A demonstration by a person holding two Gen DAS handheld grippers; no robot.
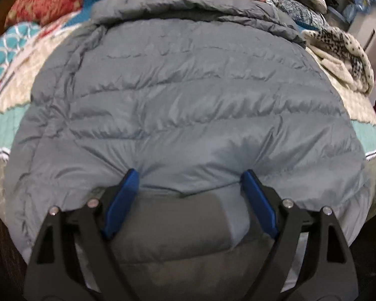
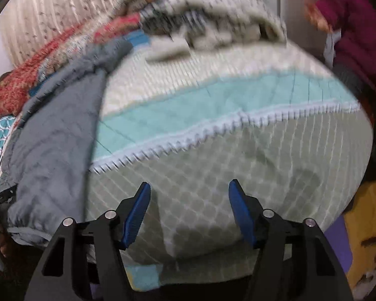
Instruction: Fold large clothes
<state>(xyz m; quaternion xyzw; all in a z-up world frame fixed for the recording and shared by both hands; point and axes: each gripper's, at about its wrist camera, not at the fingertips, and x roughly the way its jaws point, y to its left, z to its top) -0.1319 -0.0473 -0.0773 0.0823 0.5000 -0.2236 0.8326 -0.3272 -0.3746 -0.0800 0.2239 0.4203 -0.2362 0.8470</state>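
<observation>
Jacket (image 1: 183, 105) bulges between the wide left hand-held gripper (image 1: 189, 175).

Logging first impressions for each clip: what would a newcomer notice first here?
A large grey puffer jacket fills the left wrist view, spread on a patchwork quilt, with the left gripper wide open, its fingers at the near hem. In the blurred right wrist view, the right gripper hangs over bare quilt, nothing between its fingers, the jacket off to the left.
</observation>
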